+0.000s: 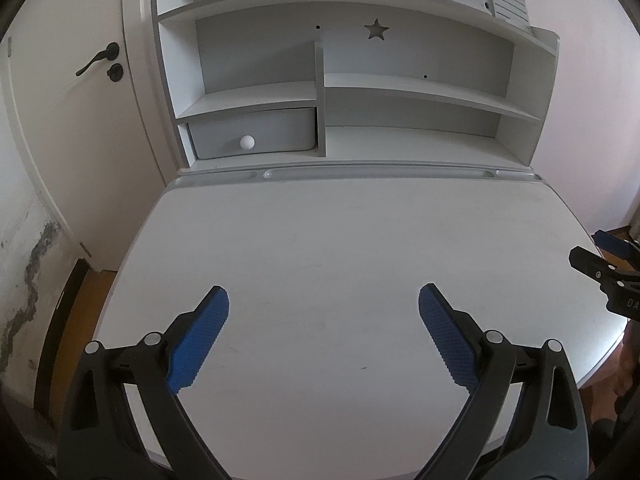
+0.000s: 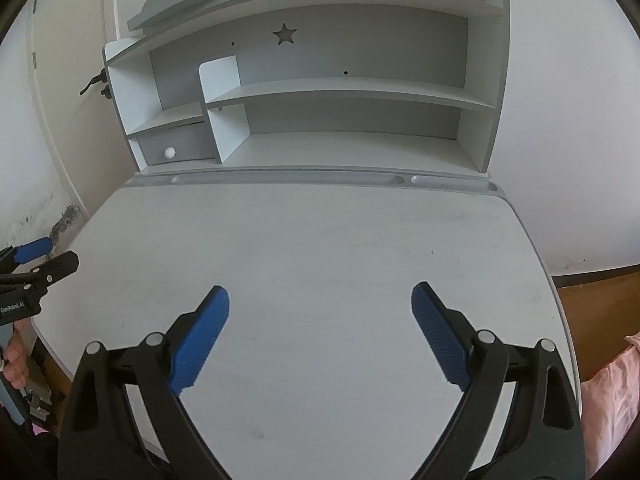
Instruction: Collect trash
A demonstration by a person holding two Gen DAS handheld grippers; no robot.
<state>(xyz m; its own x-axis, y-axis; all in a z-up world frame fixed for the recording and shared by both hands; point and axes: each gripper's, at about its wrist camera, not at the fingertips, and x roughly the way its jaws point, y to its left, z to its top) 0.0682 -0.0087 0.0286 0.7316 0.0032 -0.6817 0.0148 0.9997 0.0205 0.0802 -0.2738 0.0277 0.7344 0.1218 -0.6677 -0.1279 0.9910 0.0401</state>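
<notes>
No trash shows in either view. My left gripper [image 1: 323,300] hangs open over the near part of a pale grey desk top [image 1: 340,248], nothing between its blue pads. My right gripper [image 2: 320,300] is open too, above the same desk top [image 2: 320,240], with its pads wide apart and bare. The right gripper's black and blue fingers [image 1: 600,268] reach in from the right edge of the left wrist view. In the right wrist view the left gripper's fingers [image 2: 48,264] come in at the left edge, with a hand [image 2: 14,360] below them.
A grey shelf hutch [image 1: 320,92] with a star cut-out stands at the desk's back, with a small drawer [image 1: 252,134] bearing a white knob. A white door [image 1: 72,120] with a black handle is left. Pink cloth [image 2: 612,392] lies at the right. Wooden floor [image 1: 84,292] shows beside the desk.
</notes>
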